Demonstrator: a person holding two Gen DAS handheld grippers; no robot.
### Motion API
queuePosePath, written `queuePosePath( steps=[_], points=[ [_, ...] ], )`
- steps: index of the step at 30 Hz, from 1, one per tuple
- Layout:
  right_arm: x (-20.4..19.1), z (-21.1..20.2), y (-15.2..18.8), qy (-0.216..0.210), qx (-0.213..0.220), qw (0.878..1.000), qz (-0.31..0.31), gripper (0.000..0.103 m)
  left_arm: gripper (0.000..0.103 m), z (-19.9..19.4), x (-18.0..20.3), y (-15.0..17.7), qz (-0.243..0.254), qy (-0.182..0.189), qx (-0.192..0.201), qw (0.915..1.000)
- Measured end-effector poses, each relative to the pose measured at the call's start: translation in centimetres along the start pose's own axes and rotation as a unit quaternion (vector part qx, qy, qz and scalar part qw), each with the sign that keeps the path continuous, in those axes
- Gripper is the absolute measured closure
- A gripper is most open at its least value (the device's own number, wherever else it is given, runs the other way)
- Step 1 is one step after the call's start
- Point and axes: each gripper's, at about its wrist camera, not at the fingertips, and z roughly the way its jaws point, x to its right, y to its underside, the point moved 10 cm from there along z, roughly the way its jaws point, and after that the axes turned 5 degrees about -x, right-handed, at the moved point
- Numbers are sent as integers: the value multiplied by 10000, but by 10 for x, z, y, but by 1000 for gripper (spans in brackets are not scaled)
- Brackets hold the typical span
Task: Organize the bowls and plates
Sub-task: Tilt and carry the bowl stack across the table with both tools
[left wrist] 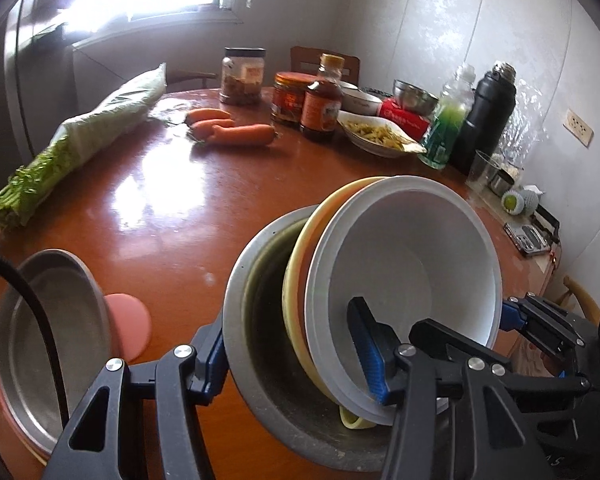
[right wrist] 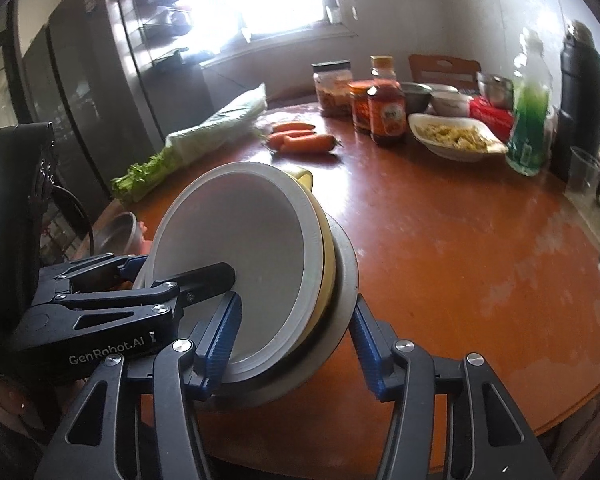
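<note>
A nested stack hangs tilted over the brown table (left wrist: 160, 208): a white bowl (left wrist: 400, 248) inside a yellow bowl (left wrist: 296, 280) inside a steel bowl (left wrist: 240, 320). My left gripper (left wrist: 292, 360) is shut on the stack's near wall, with one finger outside the steel and one inside the white bowl. My right gripper (right wrist: 292, 348) is shut on the opposite side of the same stack, across the white bowl (right wrist: 240, 240), the yellow bowl (right wrist: 328, 240) and the steel bowl (right wrist: 346, 280). Each gripper shows in the other's view: the right gripper (left wrist: 516, 320) and the left gripper (right wrist: 180, 280).
A steel pan (left wrist: 48, 340) and a pink disc (left wrist: 128, 328) sit at the near left edge. Celery (left wrist: 80, 140), carrots (left wrist: 228, 130), jars (left wrist: 288, 98), a sauce bottle (left wrist: 320, 104), a food dish (left wrist: 376, 134), a green bottle (left wrist: 448, 124) and a black flask (left wrist: 488, 116) line the far side.
</note>
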Motion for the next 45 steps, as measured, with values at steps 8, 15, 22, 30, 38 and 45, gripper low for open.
queuePosePath(
  steps=[8, 15, 22, 30, 38, 45],
  points=[
    [-26, -4, -10, -164, 113, 9995, -246, 47, 49, -27, -19, -3, -124, -185, 221, 9995],
    [-52, -8, -18, -266, 203, 9983, -486, 47, 49, -47, -38, 0, -278, -302, 375, 9985],
    [-79, -6, -24, -406, 240, 9966, -676, 47, 49, -67, -63, 5, -439, -450, 494, 9968],
    [-116, 2, -29, -557, 259, 9939, -919, 47, 49, -87, -97, 12, -634, -605, 610, 9943],
    [-151, 12, -35, -697, 212, 9906, -1160, 47, 49, -102, -133, 19, -892, -733, 666, 9911],
    [-176, 27, -41, -846, 146, 9875, -1321, 47, 49, -108, -159, 25, -1032, -879, 655, 9886]
  ],
)
